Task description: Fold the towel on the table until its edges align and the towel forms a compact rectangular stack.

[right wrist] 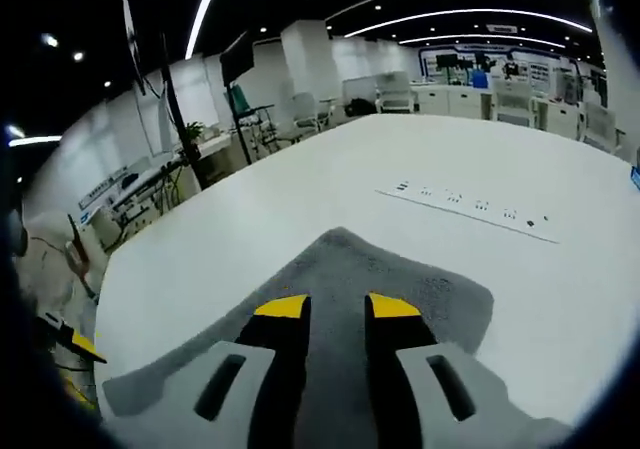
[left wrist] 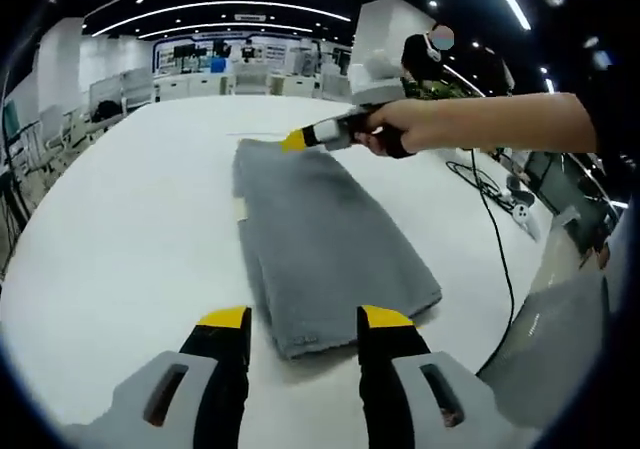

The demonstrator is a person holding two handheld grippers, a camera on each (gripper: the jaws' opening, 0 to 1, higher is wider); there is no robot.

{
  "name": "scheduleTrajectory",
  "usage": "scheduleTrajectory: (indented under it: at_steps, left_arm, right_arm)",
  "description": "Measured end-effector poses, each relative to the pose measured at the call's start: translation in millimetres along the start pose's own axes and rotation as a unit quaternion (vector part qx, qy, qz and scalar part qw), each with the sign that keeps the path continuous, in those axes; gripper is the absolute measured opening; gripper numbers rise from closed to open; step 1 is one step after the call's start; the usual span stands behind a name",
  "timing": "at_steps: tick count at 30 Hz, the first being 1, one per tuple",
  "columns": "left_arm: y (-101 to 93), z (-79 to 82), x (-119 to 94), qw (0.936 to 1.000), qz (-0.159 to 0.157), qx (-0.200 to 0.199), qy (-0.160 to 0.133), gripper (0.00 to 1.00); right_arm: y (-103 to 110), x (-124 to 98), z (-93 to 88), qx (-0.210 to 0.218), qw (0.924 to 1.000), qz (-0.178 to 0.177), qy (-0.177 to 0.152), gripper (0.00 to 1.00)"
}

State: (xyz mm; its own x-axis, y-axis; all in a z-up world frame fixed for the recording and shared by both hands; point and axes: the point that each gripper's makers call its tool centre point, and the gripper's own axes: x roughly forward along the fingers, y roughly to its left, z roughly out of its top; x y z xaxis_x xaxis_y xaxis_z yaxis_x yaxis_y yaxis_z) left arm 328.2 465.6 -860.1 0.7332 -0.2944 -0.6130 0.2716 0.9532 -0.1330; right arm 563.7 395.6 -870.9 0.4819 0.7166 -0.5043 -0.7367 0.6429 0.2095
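Fuzzy grey towel [left wrist: 325, 249] folded oblong on smooth white table [left wrist: 130, 239]; left tongs [left wrist: 304, 320] wide, right tongs [right wrist: 336, 307] narrow, unloaded.

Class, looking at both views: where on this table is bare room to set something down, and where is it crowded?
Bare table lies beside the towel and beyond it toward the inset socket strip. Crowded: the towel's two ends, near the left gripper and right gripper.

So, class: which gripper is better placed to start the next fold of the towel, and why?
Probably the right gripper: it sits at the towel's far end, jaws over the cloth. The left gripper hangs open just short of the near edge, touching nothing.
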Motion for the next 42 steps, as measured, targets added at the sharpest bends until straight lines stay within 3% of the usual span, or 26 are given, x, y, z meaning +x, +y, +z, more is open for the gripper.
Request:
scheduleTrajectory:
  at_steps: [3, 5, 14, 21, 24, 33, 37, 42]
  left_arm:
    - [11.5, 12.7, 8, 1.0, -0.001, 0.008, 0.0, 0.43]
    - [16.4, 26.1, 15, 0.9999, -0.012, -0.002, -0.008, 0.42]
    - [28.9, 59.6, 36, 0.9995, -0.03, 0.006, -0.012, 0.4]
    - [45.2, 71.3, 59, 0.9995, -0.029, 0.003, -0.007, 0.32]
    - [51.1, 71.8, 67, 0.9997, -0.025, 0.004, -0.002, 0.32]
    - [50.6, 69.2, 92, 0.9987, -0.05, 0.01, 0.004, 0.31]
    - [53.0, 52.5, 102, 0.9973, -0.053, 0.009, 0.05, 0.19]
    - [50.9, 50.8, 114, 0.9962, -0.072, -0.026, 0.041, 0.18]
  right_arm:
    - [-4, -18, -9.0, 0.001, 0.9999, -0.014, 0.007, 0.21]
    - [-15, -25, -9.1, -0.028, 0.9987, -0.042, 0.008, 0.24]
    - [-17, -64, -29.1, -0.004, 0.9987, -0.048, 0.018, 0.25]
    - [-6, -83, -43.1, 0.009, 0.9985, -0.047, 0.025, 0.25]
    - [3, -88, -45.1, 0.043, 0.998, -0.044, 0.015, 0.25]
    - [10, -85, -58.9, 0.034, 0.9981, -0.041, 0.032, 0.24]
    - [11, -82, -64.3, 0.035, 0.9976, -0.047, 0.036, 0.23]
    - [11, -85, -72.1, 0.051, 0.9964, -0.055, 0.039, 0.21]
